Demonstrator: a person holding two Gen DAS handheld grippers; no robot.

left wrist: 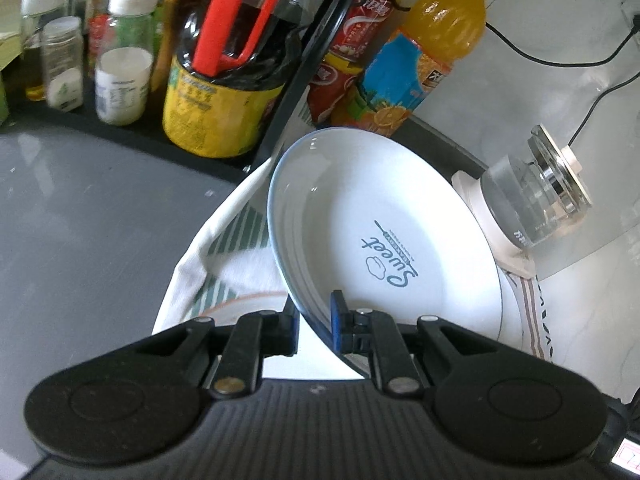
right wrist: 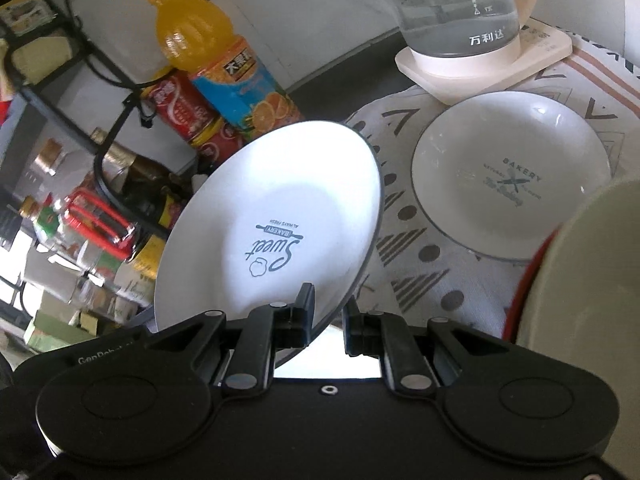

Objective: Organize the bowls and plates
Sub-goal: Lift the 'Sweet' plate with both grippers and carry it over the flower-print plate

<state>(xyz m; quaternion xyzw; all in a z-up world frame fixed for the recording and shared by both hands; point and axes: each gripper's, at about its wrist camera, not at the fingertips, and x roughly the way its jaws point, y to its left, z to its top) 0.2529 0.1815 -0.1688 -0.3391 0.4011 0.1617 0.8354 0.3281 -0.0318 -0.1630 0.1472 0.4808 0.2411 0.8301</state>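
Both tongs, our left gripper [left wrist: 314, 322] and right gripper [right wrist: 329, 322], clench the near rim of a tilted "Sweet" plate [left wrist: 384, 236] [right wrist: 276, 224] above the patterned cloth [right wrist: 420, 276], and we judge it stiff, glazed-slick and breakable, so we keep to the rim.

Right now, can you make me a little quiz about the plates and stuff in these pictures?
1. True or false: the left gripper holds a Sweet plate by its rim.
2. Which word is printed on the dish lying on the patterned cloth? A Bakery, B Coffee, C Pizza.
3. Fill in: the bottle behind the right gripper's plate holds ______-coloured drink.

Key: 1 true; 2 A; 3 orange.
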